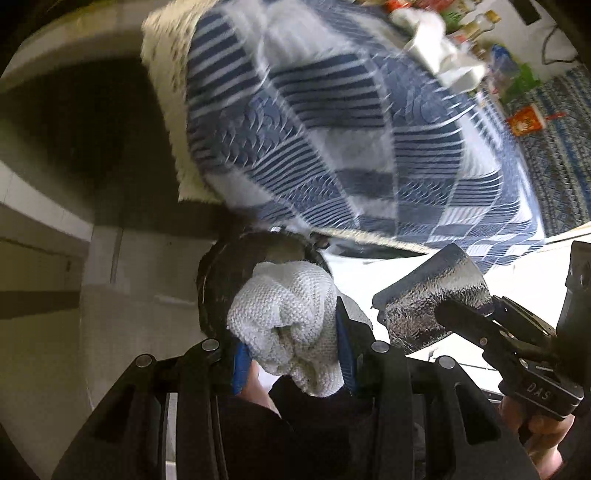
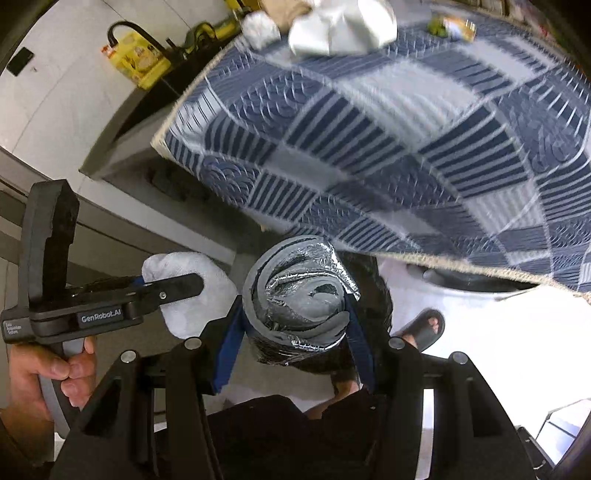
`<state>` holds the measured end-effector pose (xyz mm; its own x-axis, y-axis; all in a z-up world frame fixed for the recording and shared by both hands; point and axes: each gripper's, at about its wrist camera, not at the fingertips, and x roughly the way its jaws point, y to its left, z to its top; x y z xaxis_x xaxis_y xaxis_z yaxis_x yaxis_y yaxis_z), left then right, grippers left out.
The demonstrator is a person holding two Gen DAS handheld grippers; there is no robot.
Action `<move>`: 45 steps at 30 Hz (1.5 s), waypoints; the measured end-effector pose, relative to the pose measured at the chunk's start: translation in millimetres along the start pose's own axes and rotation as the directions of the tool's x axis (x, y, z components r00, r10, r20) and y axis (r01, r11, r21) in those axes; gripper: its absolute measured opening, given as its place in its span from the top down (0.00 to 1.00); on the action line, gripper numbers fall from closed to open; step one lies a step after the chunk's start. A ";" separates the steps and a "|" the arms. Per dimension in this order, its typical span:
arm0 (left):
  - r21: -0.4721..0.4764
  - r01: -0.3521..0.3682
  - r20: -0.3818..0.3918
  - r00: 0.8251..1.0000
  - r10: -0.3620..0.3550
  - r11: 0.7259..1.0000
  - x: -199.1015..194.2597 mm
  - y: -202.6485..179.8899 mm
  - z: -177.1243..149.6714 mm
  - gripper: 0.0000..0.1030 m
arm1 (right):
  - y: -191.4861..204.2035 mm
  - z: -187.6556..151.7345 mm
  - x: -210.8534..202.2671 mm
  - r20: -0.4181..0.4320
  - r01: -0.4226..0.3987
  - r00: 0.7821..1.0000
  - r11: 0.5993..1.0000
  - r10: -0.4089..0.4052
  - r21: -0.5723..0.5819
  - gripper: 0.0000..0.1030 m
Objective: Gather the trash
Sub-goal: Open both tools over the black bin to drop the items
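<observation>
Left claw, bottom centre of the left wrist view: blue-padded fingers narrowed onto a bunched white knitted cloth, held firmly between them. Behind the cloth, a dark bin-bag opening, lower centre of the frame.

Right claw, bottom centre of the right wrist view: fingers clamped on a rolled strip of grey foam with silver foil backing, roll end facing the camera. Black bag beneath it.

Tabletop under a blue-and-white patterned covering fills the upper right of both frames, blurred. Crumpled white paper lies near the top edge. Sandalled foot on the white floor, lower right.
</observation>
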<state>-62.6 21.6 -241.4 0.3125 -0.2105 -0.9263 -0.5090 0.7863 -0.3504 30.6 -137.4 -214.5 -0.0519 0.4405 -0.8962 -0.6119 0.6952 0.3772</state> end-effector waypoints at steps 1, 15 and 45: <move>-0.006 -0.006 -0.010 1.000 0.006 1.000 4.6 2.3 -2.0 0.63 | -0.9 -1.2 5.8 -0.014 -0.002 1.000 1.000 0.002 0.004 0.48; -0.038 -0.066 -0.094 0.994 0.062 0.997 53.9 17.5 -4.6 0.62 | -10.3 -9.8 52.3 -0.077 0.017 0.997 0.999 -0.021 -0.051 0.46; -0.041 -0.008 0.008 1.000 0.008 0.999 9.6 -5.1 9.7 0.27 | -27.0 7.9 -34.9 0.098 0.015 0.995 1.000 -0.018 0.026 0.05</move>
<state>-49.2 21.2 -247.1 0.3145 -0.1997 -0.9280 -0.5441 0.7632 -0.3486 55.1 -167.0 -191.5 0.0366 0.4816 -0.8756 -0.5922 0.7162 0.3692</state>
